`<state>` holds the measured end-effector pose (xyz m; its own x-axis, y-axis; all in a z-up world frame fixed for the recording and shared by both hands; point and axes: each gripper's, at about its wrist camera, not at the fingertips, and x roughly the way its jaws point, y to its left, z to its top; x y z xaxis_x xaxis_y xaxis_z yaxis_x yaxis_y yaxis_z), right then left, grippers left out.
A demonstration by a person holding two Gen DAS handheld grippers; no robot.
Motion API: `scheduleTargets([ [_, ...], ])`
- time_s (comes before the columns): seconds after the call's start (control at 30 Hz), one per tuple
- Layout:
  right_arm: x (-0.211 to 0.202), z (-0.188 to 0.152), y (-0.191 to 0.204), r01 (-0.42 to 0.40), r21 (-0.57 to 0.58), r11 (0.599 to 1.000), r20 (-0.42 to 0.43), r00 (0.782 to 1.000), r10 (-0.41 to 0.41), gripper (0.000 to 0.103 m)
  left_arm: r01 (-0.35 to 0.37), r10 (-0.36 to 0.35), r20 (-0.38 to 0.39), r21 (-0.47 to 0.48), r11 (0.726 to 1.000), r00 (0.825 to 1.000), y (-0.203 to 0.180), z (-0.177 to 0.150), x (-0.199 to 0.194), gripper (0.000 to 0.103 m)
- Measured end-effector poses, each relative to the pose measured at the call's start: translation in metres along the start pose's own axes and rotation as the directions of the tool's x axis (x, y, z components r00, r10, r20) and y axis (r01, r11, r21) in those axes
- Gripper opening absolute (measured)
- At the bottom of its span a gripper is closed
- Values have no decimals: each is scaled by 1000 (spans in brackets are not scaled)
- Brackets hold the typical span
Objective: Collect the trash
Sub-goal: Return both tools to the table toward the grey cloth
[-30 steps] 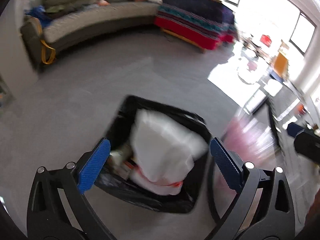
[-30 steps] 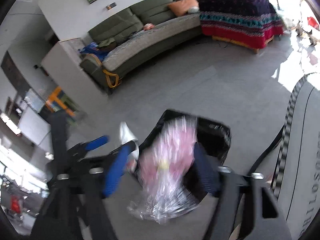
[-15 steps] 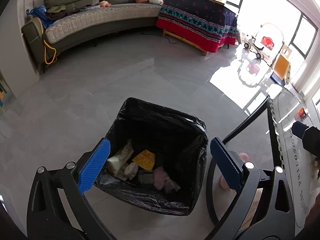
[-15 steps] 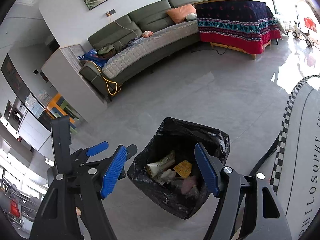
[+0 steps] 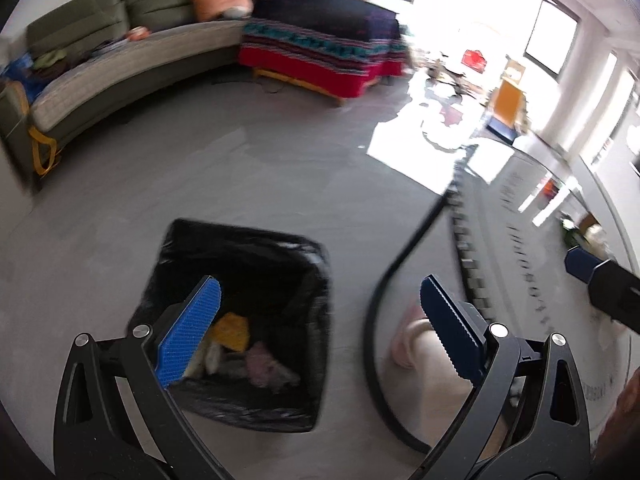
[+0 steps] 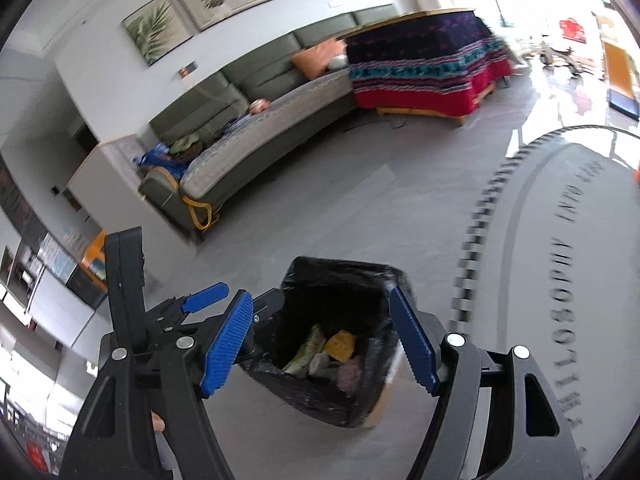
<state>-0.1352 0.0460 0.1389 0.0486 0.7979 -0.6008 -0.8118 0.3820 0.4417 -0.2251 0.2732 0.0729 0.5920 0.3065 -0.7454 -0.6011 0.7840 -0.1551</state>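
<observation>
A bin lined with a black bag [image 5: 192, 248] stands on the grey floor; it also shows in the right wrist view [image 6: 340, 270]. Several pieces of trash lie in it, among them a yellow wrapper [image 5: 232, 330] [image 6: 340, 346] and a pink crumpled piece [image 5: 262, 364]. My left gripper [image 5: 320, 332] is open and empty above the bin's right edge. My right gripper [image 6: 320, 344] is open and empty over the bin. The left gripper [image 6: 208, 300] also shows at the left of the right wrist view.
A round table with a checkered rim and printed letters [image 6: 560, 240] is at the right, with a curved black leg [image 5: 384, 280]. A pink stool-like object [image 5: 412, 340] sits under it. A green sofa [image 5: 120, 64] and a bench with a red patterned blanket [image 5: 320, 52] stand at the back.
A white bag and a pink wrapped bundle have dropped into the bin and are gone from view. Both grippers are empty and have since shifted toward the right, toward the table.
</observation>
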Motion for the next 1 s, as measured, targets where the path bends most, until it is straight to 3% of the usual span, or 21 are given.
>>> scheduleTargets([
  [0.2, -54, -12, -56, 95, 101, 990, 64, 993, -102, 72, 121, -119, -31, 116, 986, 992, -77, 6, 13, 97],
  [0.37, -99, -20, -101, 192, 163, 968, 111, 971, -211, 72, 200, -189, -71, 205, 958, 979, -139, 6, 23, 97],
  [0.67, -177, -36, -178, 386, 253, 887, 167, 886, -433, 72, 318, -284, -149, 318, 893, 947, -237, 4, 39, 97],
  [1.0, -224, -62, -256, 468, 396, 790, 146, 818, -557, 72, 420, -353, -233, 389, 820, 906, -323, -4, 54, 97],
])
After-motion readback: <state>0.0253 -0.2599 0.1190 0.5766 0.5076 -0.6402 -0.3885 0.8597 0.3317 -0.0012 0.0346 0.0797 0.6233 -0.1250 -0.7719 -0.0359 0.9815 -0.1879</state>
